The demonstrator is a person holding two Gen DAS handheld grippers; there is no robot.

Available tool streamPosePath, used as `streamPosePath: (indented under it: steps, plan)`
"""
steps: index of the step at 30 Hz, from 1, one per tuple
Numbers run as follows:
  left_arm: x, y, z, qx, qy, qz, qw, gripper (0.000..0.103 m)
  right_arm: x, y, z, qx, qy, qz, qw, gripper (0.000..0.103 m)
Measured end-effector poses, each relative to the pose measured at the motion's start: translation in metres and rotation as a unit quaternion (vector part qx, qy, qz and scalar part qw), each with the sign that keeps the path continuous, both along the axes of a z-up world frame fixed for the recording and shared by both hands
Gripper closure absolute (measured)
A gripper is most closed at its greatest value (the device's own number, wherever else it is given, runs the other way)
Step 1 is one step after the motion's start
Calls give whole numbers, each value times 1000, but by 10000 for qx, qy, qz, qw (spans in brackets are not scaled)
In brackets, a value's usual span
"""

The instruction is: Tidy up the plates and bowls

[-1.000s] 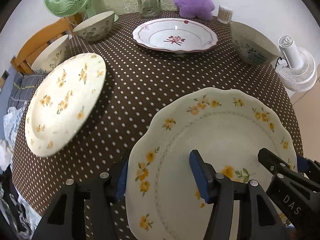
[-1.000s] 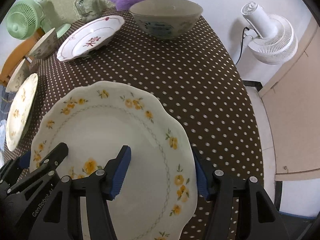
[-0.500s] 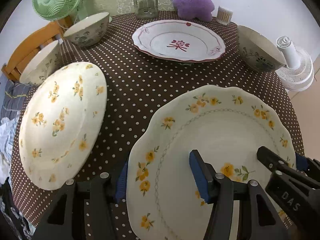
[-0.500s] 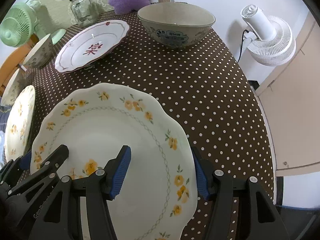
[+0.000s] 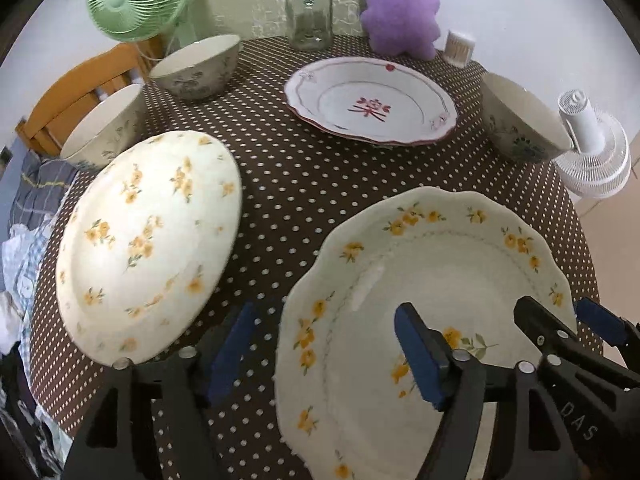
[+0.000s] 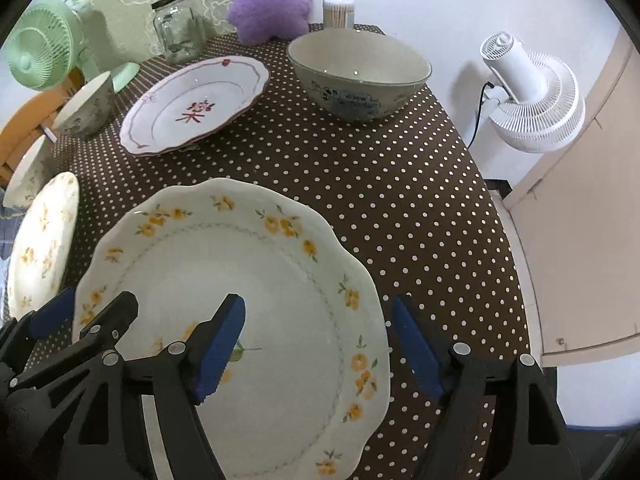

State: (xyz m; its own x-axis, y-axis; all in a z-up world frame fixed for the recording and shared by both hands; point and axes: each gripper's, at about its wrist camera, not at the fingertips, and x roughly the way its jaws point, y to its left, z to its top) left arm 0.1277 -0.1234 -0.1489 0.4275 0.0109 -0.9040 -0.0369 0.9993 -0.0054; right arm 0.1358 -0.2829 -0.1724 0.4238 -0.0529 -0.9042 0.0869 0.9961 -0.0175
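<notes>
"DAS" is printed on the right gripper, seen from the left wrist view. Both grippers reach in low over the near tabletop edge. The left gripper and right gripper each straddle the scalloped yellow-flower plate rim, one pad above it, jaws wide; whether they pinch it I cannot tell. The plate's near edge is cut off.

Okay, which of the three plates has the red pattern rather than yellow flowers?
The far plate beside the glass jar; the two near ones carry yellow flowers.
</notes>
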Motion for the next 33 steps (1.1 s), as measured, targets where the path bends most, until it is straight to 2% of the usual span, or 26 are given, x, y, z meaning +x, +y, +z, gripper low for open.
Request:
streamPosePath:
  steps: [6, 18, 26, 33]
  plan:
    - [-12, 12, 21, -16, -243, -39, 9997, 18, -14, 7, 23, -45, -184, 110, 9998, 22]
    - [-27, 54, 55, -12, -594, -301, 9978, 15, -38, 39, 66, 270, -501, -195, 9982, 22]
    - [-26, 93, 71, 76, -664, -304, 9973, 13, -45, 82, 91, 278, -800, -156, 9963, 22]
    - [-24, 117, 75, 96, -748, -445, 9962, 13, -41, 125, 99, 199, -945, 12, 9953, 22]
